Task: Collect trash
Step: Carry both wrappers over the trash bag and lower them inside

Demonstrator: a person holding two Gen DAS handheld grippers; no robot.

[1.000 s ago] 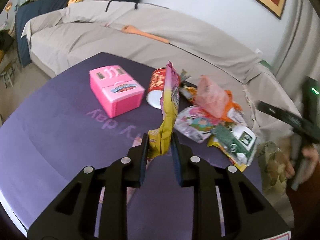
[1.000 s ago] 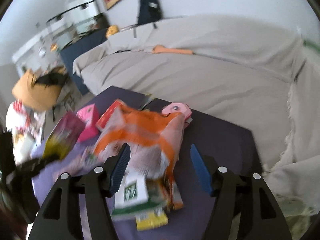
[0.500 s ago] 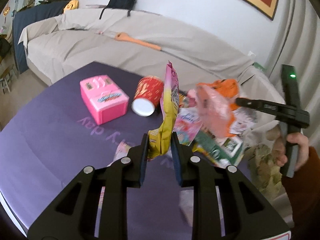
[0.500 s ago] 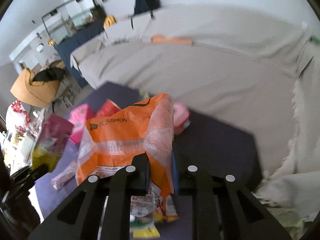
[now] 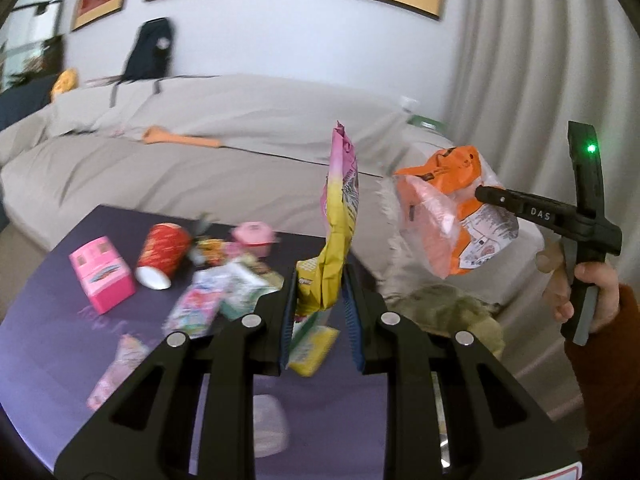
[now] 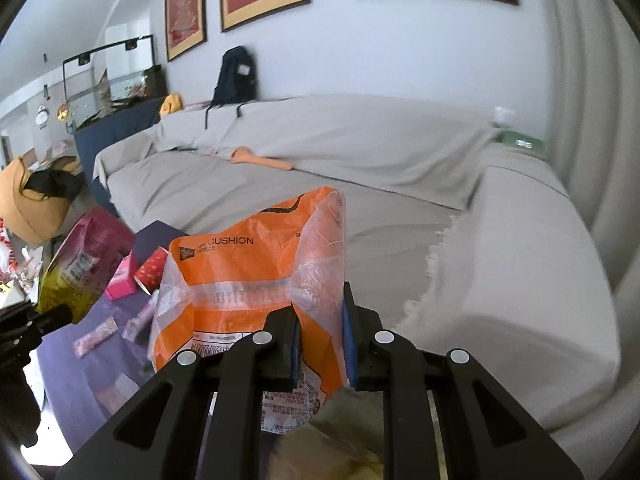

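My left gripper [image 5: 320, 316] is shut on a pink and yellow snack bag [image 5: 338, 216] that stands upright between the fingers, lifted above the purple table [image 5: 52, 280]. My right gripper [image 6: 320, 344] is shut on an orange and clear plastic bag [image 6: 248, 276], held in the air beyond the table's right edge; it also shows in the left wrist view [image 5: 452, 216]. More wrappers [image 5: 216, 292] lie in a pile on the table. The snack bag shows at the left of the right wrist view [image 6: 76, 264].
A pink toy box [image 5: 102, 274], a red paper cup [image 5: 162, 254] on its side and a small pink container [image 5: 254, 236] sit on the table. A grey covered sofa [image 5: 200, 168] runs behind it. A camouflage fabric thing [image 5: 448, 312] lies by the table's right edge.
Both grippers have risen with their bags. The right gripper has carried the orange bag up and to the right, off the pile. The views now tilt up toward the wall.
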